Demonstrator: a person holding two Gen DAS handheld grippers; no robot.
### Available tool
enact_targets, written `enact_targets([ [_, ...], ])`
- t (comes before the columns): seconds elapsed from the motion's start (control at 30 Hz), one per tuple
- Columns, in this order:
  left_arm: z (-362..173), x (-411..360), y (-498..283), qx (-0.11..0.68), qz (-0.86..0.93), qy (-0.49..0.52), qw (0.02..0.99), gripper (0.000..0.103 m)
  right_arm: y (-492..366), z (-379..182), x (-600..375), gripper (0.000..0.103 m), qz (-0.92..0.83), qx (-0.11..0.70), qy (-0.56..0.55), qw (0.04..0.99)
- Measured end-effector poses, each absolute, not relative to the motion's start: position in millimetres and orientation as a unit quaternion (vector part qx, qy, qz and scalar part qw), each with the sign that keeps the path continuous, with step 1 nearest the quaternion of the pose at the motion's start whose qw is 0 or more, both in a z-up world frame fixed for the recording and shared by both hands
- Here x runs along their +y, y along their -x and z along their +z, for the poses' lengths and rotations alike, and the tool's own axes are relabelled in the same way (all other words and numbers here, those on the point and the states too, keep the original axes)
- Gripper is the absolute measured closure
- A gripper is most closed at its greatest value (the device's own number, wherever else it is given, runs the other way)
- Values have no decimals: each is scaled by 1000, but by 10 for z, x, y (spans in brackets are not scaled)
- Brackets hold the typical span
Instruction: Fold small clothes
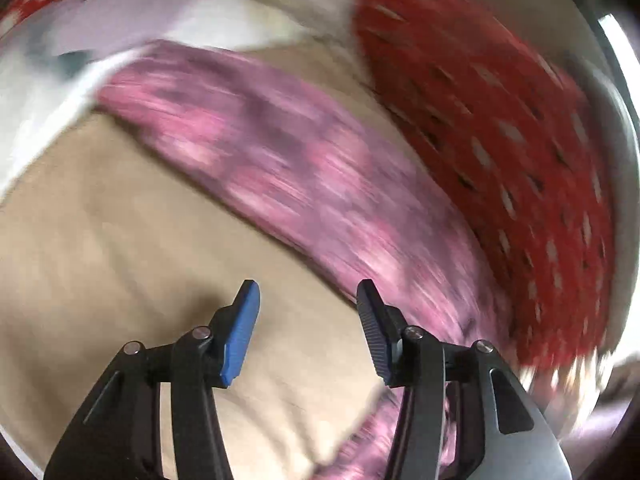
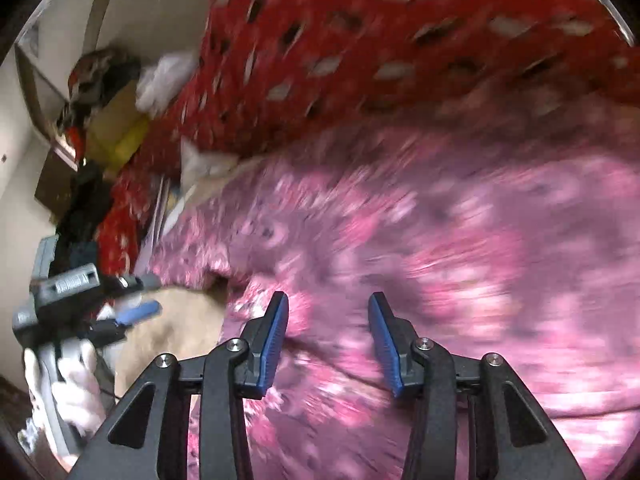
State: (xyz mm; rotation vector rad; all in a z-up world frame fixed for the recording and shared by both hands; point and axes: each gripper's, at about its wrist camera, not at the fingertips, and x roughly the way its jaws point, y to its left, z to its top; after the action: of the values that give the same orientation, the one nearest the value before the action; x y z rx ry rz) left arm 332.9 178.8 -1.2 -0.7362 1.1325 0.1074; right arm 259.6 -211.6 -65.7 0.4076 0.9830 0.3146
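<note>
A pink and purple patterned garment [image 1: 304,168] lies across a beige cloth surface [image 1: 120,232]; it fills most of the right wrist view [image 2: 440,260]. My left gripper [image 1: 306,300] is open and empty, over the beige cloth beside the garment's edge. It also shows at the left of the right wrist view [image 2: 132,316], held by a white-gloved hand. My right gripper [image 2: 328,312] is open and empty, just above the pink garment. Both views are blurred by motion.
A red cloth with white and black marks [image 1: 500,140] lies beyond the pink garment, also in the right wrist view [image 2: 360,48]. White and lilac fabric [image 1: 132,20] lies at the far left. Cluttered items and a yellow box [image 2: 116,136] stand by the wall.
</note>
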Motion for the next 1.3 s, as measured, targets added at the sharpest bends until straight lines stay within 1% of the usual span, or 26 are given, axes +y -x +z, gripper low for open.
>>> enact_targets([
  [0.03, -53, 2006, -3336, 518, 68, 359, 773, 54, -2564, -656, -2062, 56, 149, 440, -172, 869],
  [0.07, -104, 2228, -3349, 511, 87, 379, 767, 54, -2482, -668, -2015, 51, 157, 416, -156, 882],
  [0.1, -147, 2331, -3361, 507, 99, 392, 761, 54, -2441, -676, -2008, 51, 157, 409, -153, 886],
  [0.2, -282, 2572, -3447, 499, 118, 427, 745, 54, -2420, -680, -2029, 51, 162, 404, -163, 885],
  [0.3, -420, 2614, -3545, 493, 113, 458, 731, 54, -2396, -675, -2107, 51, 170, 396, -178, 885],
  [0.4, -414, 2615, -3635, 479, 118, 458, 739, 54, -2415, -675, -2103, 50, 171, 394, -179, 885],
  [0.43, -406, 2603, -3666, 475, 120, 457, 742, 58, -2421, -672, -2094, 50, 173, 393, -180, 885],
  [0.47, -396, 2586, -3696, 471, 119, 455, 746, 67, -2421, -682, -2096, 50, 174, 393, -181, 885],
  [0.5, -372, 2580, -3730, 472, 111, 452, 749, 96, -2439, -694, -2081, 49, 175, 392, -183, 884],
  [0.53, -359, 2615, -3735, 476, 102, 448, 750, 101, -2447, -703, -2080, 49, 176, 391, -186, 884],
  [0.77, 98, 2308, -3722, 464, 74, 386, 794, 101, -2457, -716, -2084, 49, 178, 391, -192, 882],
  [0.97, 632, 1796, -3677, 451, 17, 345, 823, 101, -2421, -594, -2070, 50, 159, 421, -171, 877],
  [1.03, 802, 1581, -3649, 448, -5, 332, 830, 101, -2328, -514, -2117, 50, 149, 417, -156, 883],
  [1.17, 975, 1201, -3598, 447, -36, 312, 838, 101, -2146, -405, -2476, 50, 109, 412, -147, 893],
  [1.3, 1065, 741, -3507, 455, -69, 294, 838, 101, -1921, -329, -3061, 50, 13, 400, -107, 910],
])
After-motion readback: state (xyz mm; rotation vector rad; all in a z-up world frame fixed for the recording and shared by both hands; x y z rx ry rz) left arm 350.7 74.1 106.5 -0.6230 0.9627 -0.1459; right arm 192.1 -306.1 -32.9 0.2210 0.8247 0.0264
